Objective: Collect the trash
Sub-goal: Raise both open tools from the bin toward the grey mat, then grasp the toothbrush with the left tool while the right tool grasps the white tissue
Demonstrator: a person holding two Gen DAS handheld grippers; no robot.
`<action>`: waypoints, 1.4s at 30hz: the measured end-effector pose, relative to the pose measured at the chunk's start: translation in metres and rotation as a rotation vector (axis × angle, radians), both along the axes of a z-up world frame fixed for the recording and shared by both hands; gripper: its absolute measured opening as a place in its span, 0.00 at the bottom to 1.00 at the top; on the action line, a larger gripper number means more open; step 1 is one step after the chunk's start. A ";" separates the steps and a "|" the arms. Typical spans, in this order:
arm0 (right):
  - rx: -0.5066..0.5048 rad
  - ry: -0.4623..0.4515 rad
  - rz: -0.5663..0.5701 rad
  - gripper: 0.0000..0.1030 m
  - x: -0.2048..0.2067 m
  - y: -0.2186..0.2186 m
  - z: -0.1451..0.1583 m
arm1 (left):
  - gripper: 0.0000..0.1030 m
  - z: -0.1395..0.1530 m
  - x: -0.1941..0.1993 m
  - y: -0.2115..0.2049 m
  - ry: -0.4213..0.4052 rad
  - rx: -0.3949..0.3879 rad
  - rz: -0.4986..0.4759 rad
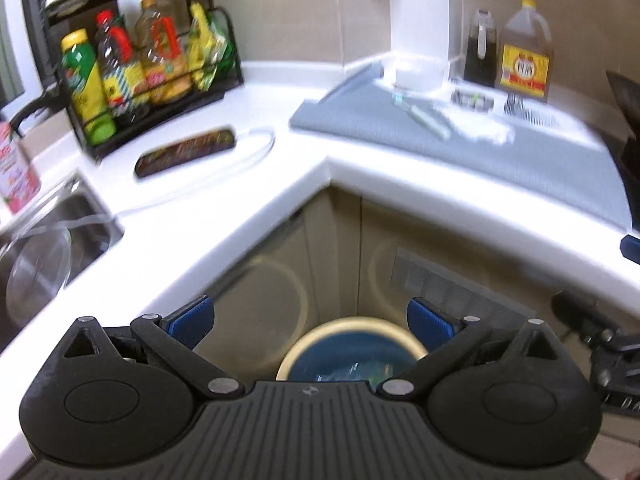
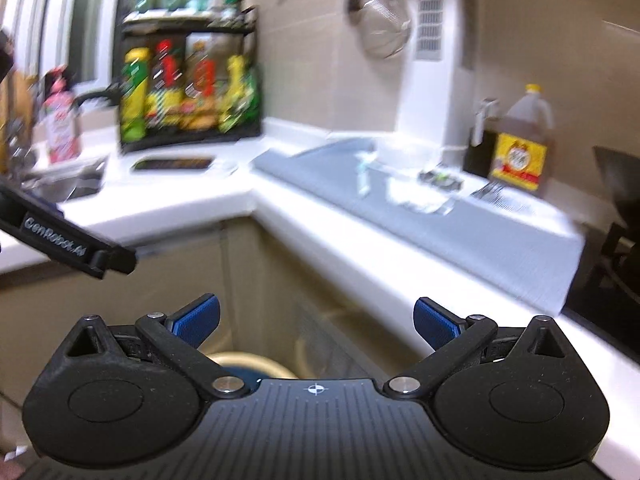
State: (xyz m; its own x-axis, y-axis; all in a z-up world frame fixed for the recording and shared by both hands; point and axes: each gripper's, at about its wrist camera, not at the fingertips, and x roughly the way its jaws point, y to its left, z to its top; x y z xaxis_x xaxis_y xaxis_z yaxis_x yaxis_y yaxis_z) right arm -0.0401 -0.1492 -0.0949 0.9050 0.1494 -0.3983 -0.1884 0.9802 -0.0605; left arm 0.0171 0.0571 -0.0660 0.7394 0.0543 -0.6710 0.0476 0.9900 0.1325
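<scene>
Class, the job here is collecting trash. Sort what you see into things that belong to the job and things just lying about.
Belongs to the job:
trash bin on the floor, something already inside
clear wrappers on the grey mat
left gripper, right gripper, both open and empty

Just lying about:
bottle rack
oil jug
glass bowl

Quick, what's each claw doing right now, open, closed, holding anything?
Left claw: open, holding nothing, above the trash bin.
Right claw: open, holding nothing.
</scene>
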 end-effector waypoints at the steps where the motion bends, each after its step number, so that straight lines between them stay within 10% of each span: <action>1: 0.005 -0.009 -0.017 1.00 0.009 -0.007 0.005 | 1.00 0.006 0.010 -0.005 -0.014 0.000 -0.007; 11: 0.098 0.020 -0.123 1.00 0.125 -0.068 0.031 | 1.00 0.043 0.142 -0.068 -0.061 -0.003 -0.065; 23: 0.096 0.175 -0.161 1.00 0.278 -0.091 0.006 | 1.00 -0.010 0.328 -0.111 0.123 -0.046 -0.080; 42: 0.026 0.251 -0.126 1.00 0.333 -0.074 -0.022 | 1.00 -0.052 0.366 -0.120 0.061 -0.077 -0.068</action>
